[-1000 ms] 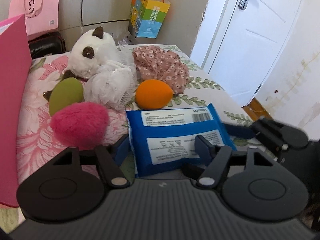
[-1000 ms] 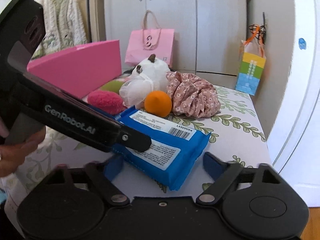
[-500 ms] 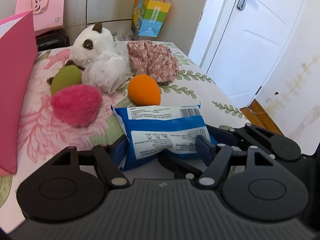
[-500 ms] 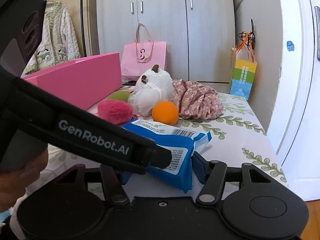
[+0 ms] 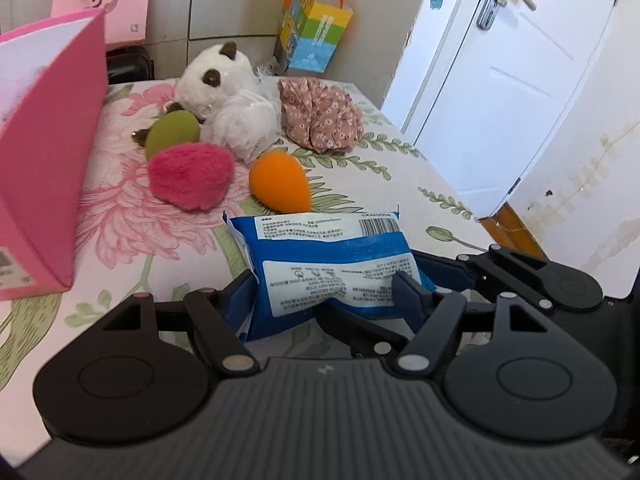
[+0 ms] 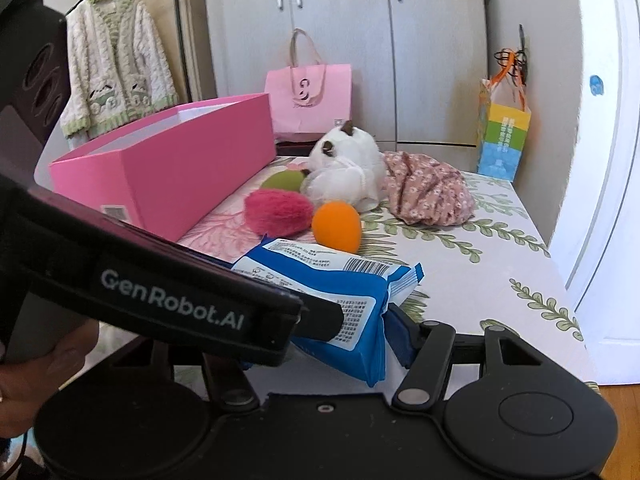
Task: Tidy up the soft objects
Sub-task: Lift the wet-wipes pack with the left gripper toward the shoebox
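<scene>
Pinching the blue pack (image 5: 332, 264), both grippers (image 5: 324, 292) (image 6: 320, 332) face orange sponge (image 5: 280, 181) and pink box (image 6: 168, 168).

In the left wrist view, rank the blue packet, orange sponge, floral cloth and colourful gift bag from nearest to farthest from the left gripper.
1. Blue packet, between the left gripper fingers.
2. Orange sponge, just beyond it.
3. Floral cloth, farther back, right of the plush.
4. Colourful gift bag, against the wall.

Pink box (image 6: 168, 168) walls off left side of bed (image 6: 480, 280). Ahead, orange sponge (image 5: 280, 180), pink plush (image 5: 190, 176), green sponge (image 5: 172, 138), white toy (image 5: 224, 96), floral cloth (image 5: 320, 120) crowd middle. Bare bedcover open to right, toward door (image 5: 500, 100).
</scene>
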